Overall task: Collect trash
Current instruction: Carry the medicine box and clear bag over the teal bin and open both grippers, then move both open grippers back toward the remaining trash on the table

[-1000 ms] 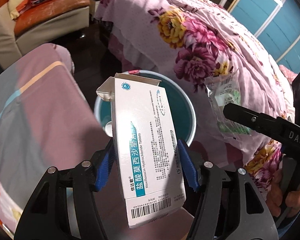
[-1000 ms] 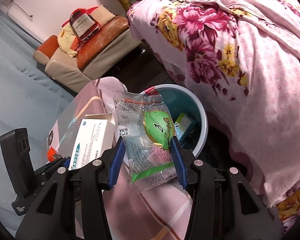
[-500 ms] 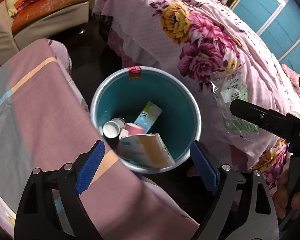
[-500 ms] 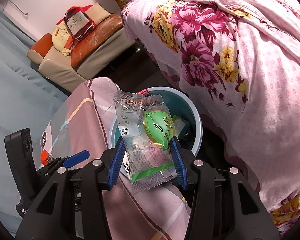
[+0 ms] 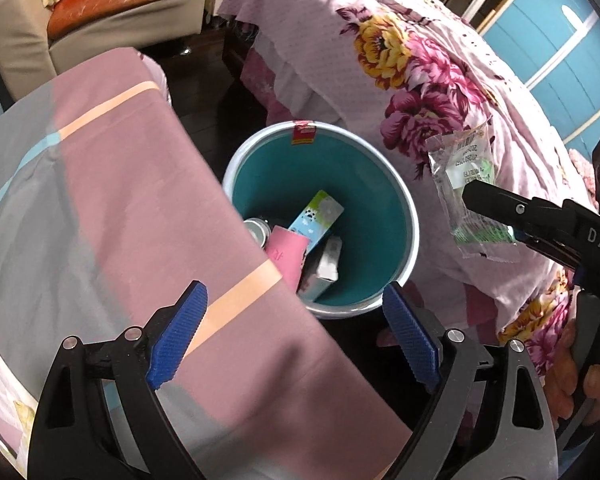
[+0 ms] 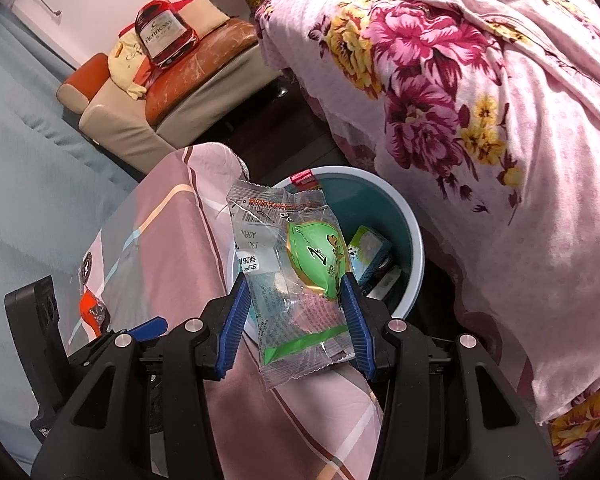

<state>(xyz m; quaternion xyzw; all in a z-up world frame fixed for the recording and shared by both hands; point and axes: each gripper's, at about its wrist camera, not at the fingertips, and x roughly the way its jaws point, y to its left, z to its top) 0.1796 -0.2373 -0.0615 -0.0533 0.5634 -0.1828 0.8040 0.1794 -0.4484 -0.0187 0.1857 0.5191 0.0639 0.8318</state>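
Two grippers work over one bin [image 5: 414, 216], which stands on the floor between the striped bed [image 5: 112, 200] and the floral bed [image 5: 440, 80], within easy reach of both for dropping. Our left gripper [image 5: 296, 340] has just been opening; its fingers stand wide with nothing between them. Our right gripper [image 6: 296, 320] pinches a clear snack wrapper [image 6: 288, 276] above the bin's near rim, ready to release. The print looks Chinese, too small to read. On the sofa, a bottle-shaped pillow [image 6: 165, 34] reads "Hennessy".

Both views evenly lit indoors, moderately bright. Heavy fisheye bending with black vignette at all corners. Glare on the plastic wrapper [image 6: 296, 280]. Floor between the beds in deep shadow. Focus acceptable; slight softness at 9 o'clock.
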